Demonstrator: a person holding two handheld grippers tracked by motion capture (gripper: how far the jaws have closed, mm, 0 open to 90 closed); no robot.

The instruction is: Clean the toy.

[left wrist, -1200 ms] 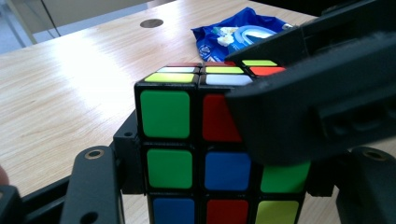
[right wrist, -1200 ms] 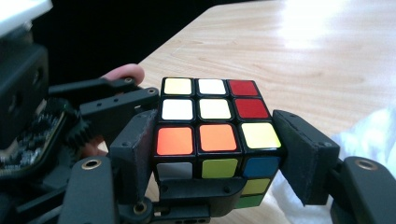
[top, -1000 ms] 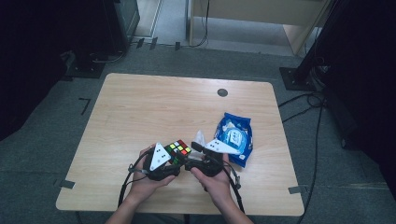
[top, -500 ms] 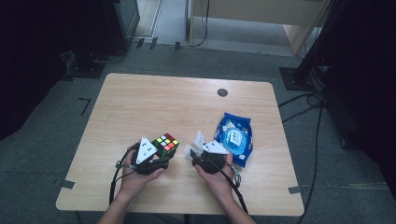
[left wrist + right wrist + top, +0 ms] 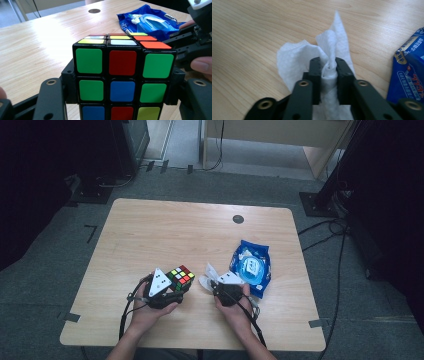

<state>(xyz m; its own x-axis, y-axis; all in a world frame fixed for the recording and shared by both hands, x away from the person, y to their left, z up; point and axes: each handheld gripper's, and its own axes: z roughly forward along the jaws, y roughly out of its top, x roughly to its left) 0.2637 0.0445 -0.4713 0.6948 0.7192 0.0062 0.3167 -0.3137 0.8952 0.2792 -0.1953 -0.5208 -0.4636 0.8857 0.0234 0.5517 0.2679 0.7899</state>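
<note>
A scrambled colour cube (image 5: 181, 276) (image 5: 122, 72) is clamped between the jaws of my left gripper (image 5: 176, 289) (image 5: 122, 92), held just above the wooden table (image 5: 165, 235). My right gripper (image 5: 212, 286) (image 5: 329, 72) has just been closing and now pinches a crumpled white wipe (image 5: 312, 57) (image 5: 208, 276) that lies on the table. The wipe bunches up between the two black jaws and sticks up beyond them. The two grippers are side by side near the table's front edge, a short gap apart.
A blue pack of wet wipes (image 5: 252, 267) (image 5: 152, 21) (image 5: 409, 72) lies just right of my right gripper. A dark round grommet (image 5: 238, 219) (image 5: 94, 11) sits in the table near its far edge. Cables trail from both grippers toward the front edge.
The two grippers have drawn apart: the left went left with the cube, the right sank to the table. The right jaws closed on the white wipe.
</note>
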